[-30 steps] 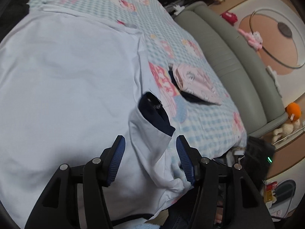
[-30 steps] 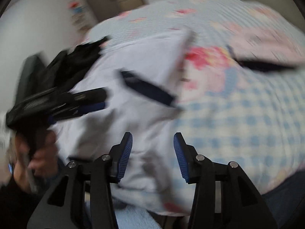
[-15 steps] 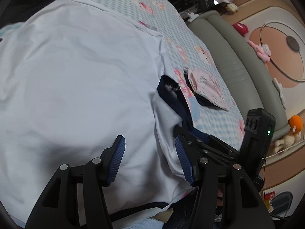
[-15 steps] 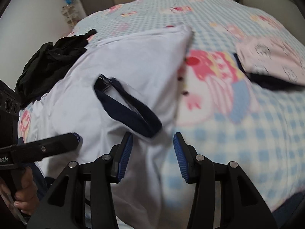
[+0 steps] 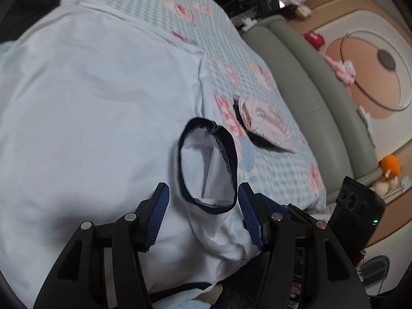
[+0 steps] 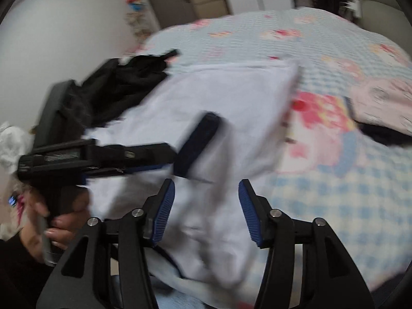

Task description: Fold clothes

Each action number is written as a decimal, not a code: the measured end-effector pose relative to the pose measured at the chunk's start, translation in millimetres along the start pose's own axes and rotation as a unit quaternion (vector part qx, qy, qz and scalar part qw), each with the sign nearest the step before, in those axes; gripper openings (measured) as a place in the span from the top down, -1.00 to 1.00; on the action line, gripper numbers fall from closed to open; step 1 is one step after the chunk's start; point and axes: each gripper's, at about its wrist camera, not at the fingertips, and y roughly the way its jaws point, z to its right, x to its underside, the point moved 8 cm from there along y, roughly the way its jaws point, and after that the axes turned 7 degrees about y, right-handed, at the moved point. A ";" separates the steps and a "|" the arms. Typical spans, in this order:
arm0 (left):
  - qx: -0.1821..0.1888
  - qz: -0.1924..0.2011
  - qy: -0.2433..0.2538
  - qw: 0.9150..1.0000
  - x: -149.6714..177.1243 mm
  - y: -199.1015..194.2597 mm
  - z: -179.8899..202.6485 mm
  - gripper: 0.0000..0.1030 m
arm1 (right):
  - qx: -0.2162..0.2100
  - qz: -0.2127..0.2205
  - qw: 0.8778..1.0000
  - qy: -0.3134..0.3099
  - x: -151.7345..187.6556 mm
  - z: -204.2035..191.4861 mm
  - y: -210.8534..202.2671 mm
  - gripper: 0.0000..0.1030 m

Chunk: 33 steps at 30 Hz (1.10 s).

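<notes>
The left gripper [image 5: 203, 212] hangs spread over the white cotton T-shirt [image 5: 90, 97], the shirt's navy-trimmed sleeve cuff [image 5: 207, 162] standing open between its 2 blue pads without touching them. The right gripper [image 6: 206, 212] is opening over the same sleeve; that view is blurred. The shirt lies flat on the blue checked bedsheet [image 5: 280, 170], near a folded pink garment [image 5: 265, 121].

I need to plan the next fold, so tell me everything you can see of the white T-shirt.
The white T-shirt lies spread over the checked bedspread, thin, soft cloth with mild wrinkles. Its short sleeve has a navy cuff that stands open as a ring, just ahead of the left gripper; navy trim also edges the near hem. Neither pad visibly presses on the cloth. A black garment borders its far corner.
</notes>
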 end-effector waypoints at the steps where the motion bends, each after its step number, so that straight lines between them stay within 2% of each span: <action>1: 0.003 -0.007 -0.001 1.000 1.7 4.7 1.3 -0.12 | 0.014 -0.009 1.000 0.007 3.5 8.2 4.7 -0.06; 4: 0.028 -0.024 0.000 0.999 10.5 9.6 8.4 -0.12 | 0.035 -0.054 0.998 0.025 20.6 23.8 22.6 -0.06; 7: 0.045 -0.036 0.014 0.998 18.7 8.8 15.8 -0.31 | 0.049 -0.074 0.996 0.033 33.5 29.4 31.0 -0.06; 10: -0.006 -0.047 0.040 0.998 19.5 19.3 14.1 -0.27 | 0.057 -0.076 0.995 0.037 35.1 31.1 37.8 -0.11; 11: -0.045 -0.040 0.056 0.997 16.5 23.0 10.8 0.03 | 0.060 -0.077 0.995 0.035 35.1 30.4 40.1 -0.14; 12: -0.086 -0.040 0.065 0.993 14.5 25.3 4.3 0.23 | 0.065 -0.078 0.994 0.030 35.1 29.5 42.4 -0.15; 13: -0.126 -0.040 0.072 0.989 12.4 26.6 -2.0 0.62 | 0.074 -0.077 0.994 0.023 36.0 29.4 42.5 -0.15; 14: -0.134 -0.036 0.063 0.988 11.6 21.4 -7.4 0.74 | 0.086 -0.075 0.993 0.020 38.4 30.8 39.6 -0.10; 19: -0.176 -0.018 0.022 0.984 12.5 -8.7 -38.2 0.74 | 0.169 -0.060 0.983 0.051 48.5 62.6 18.6 -0.08; 22: -0.126 -0.016 -0.010 0.992 16.0 -21.3 -49.5 0.67 | 0.204 -0.051 0.976 0.062 50.3 77.6 3.2 -0.07; 24: -0.081 -0.008 -0.009 0.997 16.9 -27.2 -41.9 0.24 | 0.183 -0.038 0.980 0.072 44.8 74.9 -7.6 -0.07; 25: -0.061 -0.002 -0.003 0.998 17.3 -27.9 -34.2 -0.09 | 0.165 -0.030 0.983 0.078 41.6 71.4 -13.0 -0.08; 26: -0.033 0.003 0.004 0.999 16.8 -28.0 -24.5 -0.13 | 0.141 -0.024 0.986 0.081 38.7 66.1 -17.5 -0.09; 28: -0.014 -0.008 0.021 1.000 17.6 -18.0 -10.0 -0.14 | 0.097 -0.024 0.992 0.075 34.6 53.2 -18.6 -0.14; 31: -0.071 -0.044 0.056 0.995 17.7 14.6 -9.6 -0.14 | 0.079 -0.059 0.994 0.038 40.6 38.3 -2.2 -0.16; 33: -0.103 -0.067 0.067 0.990 18.3 31.4 -15.0 0.01 | 0.097 -0.081 0.992 0.032 50.8 41.8 10.9 -0.15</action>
